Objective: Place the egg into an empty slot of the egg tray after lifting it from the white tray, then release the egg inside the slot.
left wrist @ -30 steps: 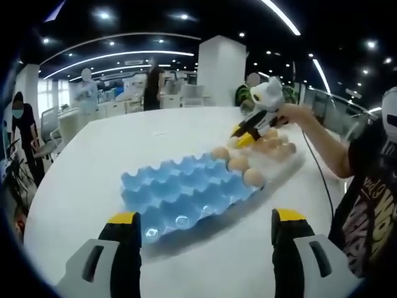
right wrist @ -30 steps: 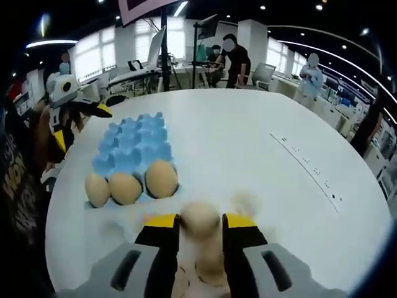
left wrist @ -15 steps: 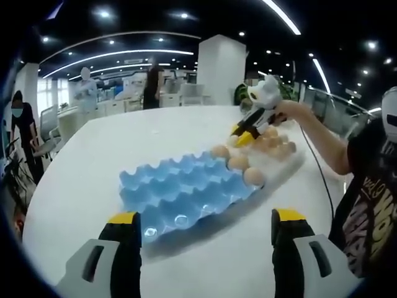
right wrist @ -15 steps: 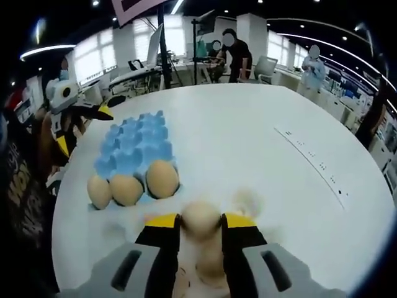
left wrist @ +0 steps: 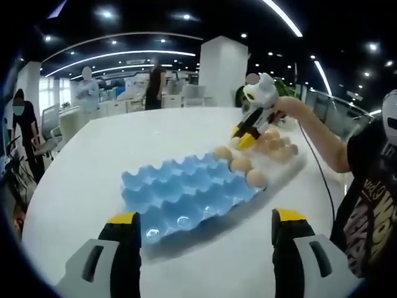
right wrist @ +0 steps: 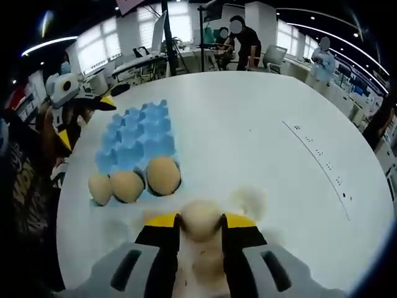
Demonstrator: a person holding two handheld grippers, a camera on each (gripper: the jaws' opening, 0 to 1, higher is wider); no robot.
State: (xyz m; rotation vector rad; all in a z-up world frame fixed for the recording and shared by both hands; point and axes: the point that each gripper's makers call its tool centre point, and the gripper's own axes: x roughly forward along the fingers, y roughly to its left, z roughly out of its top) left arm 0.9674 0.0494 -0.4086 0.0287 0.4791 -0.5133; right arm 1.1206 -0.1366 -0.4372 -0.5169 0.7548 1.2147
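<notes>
An egg (right wrist: 200,218) is seen gripped between the yellow-tipped jaws of the right gripper (right wrist: 200,225), held above the white tray (left wrist: 291,162), where more eggs (left wrist: 276,144) lie as a blurred cluster beneath it. The task is judged to be in its early part: the egg appears lifted or nearly lifted, but it is not yet carried to the blue egg tray (right wrist: 133,139), and no release is made. Three eggs (right wrist: 127,184) are already seated in the row of the blue egg tray nearest the white tray, and the remaining slots look empty. The jaws of the right gripper are closed narrowly onto the egg, touching it on both sides. The left gripper (left wrist: 205,226) is held with its jaws wide apart, grasping nothing, hovering above the white table (left wrist: 93,161) just short of the blue egg tray.
</notes>
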